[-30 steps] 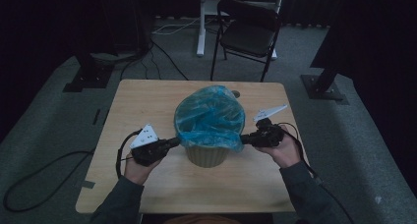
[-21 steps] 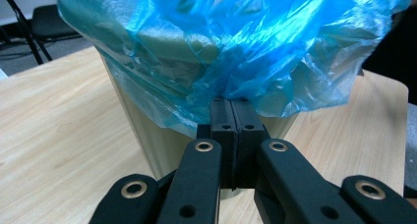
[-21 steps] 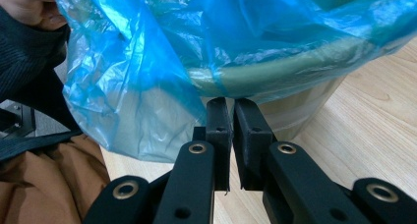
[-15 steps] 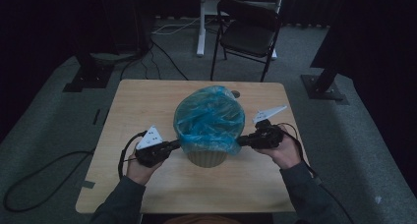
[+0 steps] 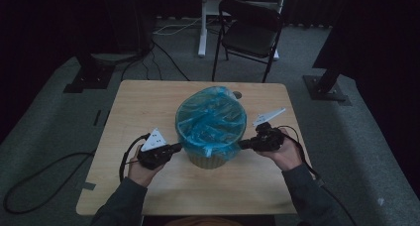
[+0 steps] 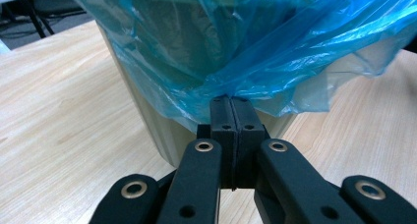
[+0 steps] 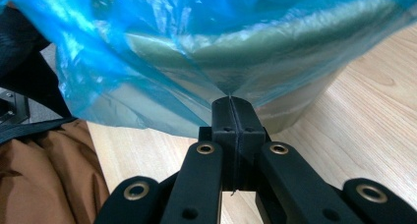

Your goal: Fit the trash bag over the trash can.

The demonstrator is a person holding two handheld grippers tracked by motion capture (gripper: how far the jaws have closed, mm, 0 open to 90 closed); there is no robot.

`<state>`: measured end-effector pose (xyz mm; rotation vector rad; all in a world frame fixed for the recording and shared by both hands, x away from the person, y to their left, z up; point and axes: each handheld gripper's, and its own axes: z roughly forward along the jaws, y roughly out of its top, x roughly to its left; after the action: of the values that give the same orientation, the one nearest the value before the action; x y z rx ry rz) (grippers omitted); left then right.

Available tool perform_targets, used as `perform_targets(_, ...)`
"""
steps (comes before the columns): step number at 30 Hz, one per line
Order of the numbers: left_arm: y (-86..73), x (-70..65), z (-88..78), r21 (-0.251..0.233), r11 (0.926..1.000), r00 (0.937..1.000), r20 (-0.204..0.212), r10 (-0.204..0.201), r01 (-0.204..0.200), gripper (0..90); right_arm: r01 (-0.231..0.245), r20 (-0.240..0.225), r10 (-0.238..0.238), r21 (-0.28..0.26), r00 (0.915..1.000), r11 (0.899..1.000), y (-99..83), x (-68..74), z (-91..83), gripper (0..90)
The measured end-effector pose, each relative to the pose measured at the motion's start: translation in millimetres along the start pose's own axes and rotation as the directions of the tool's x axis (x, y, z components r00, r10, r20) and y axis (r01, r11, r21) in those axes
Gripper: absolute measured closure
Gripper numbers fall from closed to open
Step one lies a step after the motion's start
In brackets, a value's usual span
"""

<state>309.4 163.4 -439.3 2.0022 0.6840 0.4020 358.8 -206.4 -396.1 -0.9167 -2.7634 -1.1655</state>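
Evidently both tongs pinched the blue bag [image 5: 212, 121] over the bin [image 5: 208, 159] standing between them, left gripper [image 5: 174, 147] and right gripper [image 5: 243, 144] pressed together on film, so we judged pulling the hem down evenly, without tearing, best.

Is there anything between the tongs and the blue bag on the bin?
Nothing visible. The left tongs and the right tongs are each shut on the edge of the bag, pinching it on opposite sides of the bin.
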Motion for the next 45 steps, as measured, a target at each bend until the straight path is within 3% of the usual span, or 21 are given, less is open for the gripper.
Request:
perform_targets(4,-0.7,-0.6,0.9,0.006,1.0,1.0,0.007,0.007,-0.007,89.9,-0.005,0.007,0.004,0.009,1.0,1.0,-0.7,-0.9,0.6,90.0)
perform_targets(9,0.4,-7.3,1.8,-0.004,0.9992,0.9989,0.026,0.04,-0.04,90.0,0.005,0.057,-0.009,0.058,0.9983,0.998,-2.0,-1.6,5.9,90.0)
perform_targets(12,-0.5,-8.7,5.1,0.029,0.9983,0.9986,0.012,0.051,-0.051,90.0,0.001,0.102,-0.01,0.084,0.9948,0.996,-3.4,-3.8,9.2,90.0)
perform_targets(16,-5.3,-0.1,9.2,0.064,0.998,1.0,-0.005,0.005,-0.005,90.0,0.002,0.074,-0.006,0.055,0.9973,0.998,-2.8,-2.7,7.5,90.0)
perform_targets(17,-8.2,7.2,9.3,0.076,0.9964,0.9991,-0.022,-0.036,0.037,90.0,0.003,0.066,-0.006,0.042,0.9978,0.999,-2.1,-1.4,6.4,90.0)
perform_targets(18,-9.1,10.1,8.5,0.081,0.9953,0.9983,-0.028,-0.051,0.053,90.0,0.005,0.072,-0.008,0.039,0.9974,0.999,-1.0,-1.1,4.8,90.0)
perform_targets(20,-10.0,14.0,4.7,0.069,0.9947,0.9968,-0.033,-0.073,0.075,90.0,-0.001,0.095,-0.005,0.07,0.9954,0.998,-1.7,-4.1,5.5,90.0)
perform_targets(23,-9.6,16.9,-1.4,0.038,0.9951,0.9955,-0.032,-0.09,0.091,88.0,-0.011,0.09,0.004,0.074,0.996,0.997,-4.1,-7.4,5.7,90.0)
perform_targets(24,-8.4,20.6,-9.3,-0.002,0.9946,0.9938,-0.038,-0.104,0.104,88.0,-0.013,0.081,0.007,0.073,0.9967,0.997,-5.1,-8.5,5.1,89.9)
perform_targets(26,-7.2,24.8,-18.6,-0.038,0.9927,0.9926,-0.035,-0.116,0.115,77.0,-0.013,0.084,0.009,0.049,0.9964,0.999,-6.3,-10.2,-2.4,77.1)
perform_targets(30,-2.0,31.3,-33.9,-0.081,0.9897,0.9906,-0.06,-0.123,0.118,71.8,-0.03,0.11,0.033,-0.026,0.9934,0.999,-5.3,-16.4,-20.8,71.7)
perform_targets(33,9.8,38.5,-36.6,-0.11,0.9866,0.989,-0.073,-0.129,0.121,69.4,-0.051,0.135,0.062,-0.086,0.9888,0.995,-0.8,-22.0,-31.9,70.8)
perform_targets(38,32.1,49.2,-27.5,-0.132,0.9856,0.9892,-0.086,-0.118,0.106,68.2,-0.06,0.172,0.087,-0.158,0.9813,0.986,9.7,-29.6,-39.1,71.0)
perform_targets(40,41.3,54.8,-22.8,-0.145,0.9832,0.9887,-0.085,-0.124,0.111,68.1,-0.057,0.188,0.097,-0.21,0.9773,0.976,20.8,-35.4,-42.0,72.4)
perform_targets(45,63.7,75.3,-1.8,-0.153,0.9766,0.9845,-0.066,-0.162,0.151,67.2,-0.047,0.197,0.102,-0.266,0.9751,0.963,39.4,-44.1,-37.8,73.4)
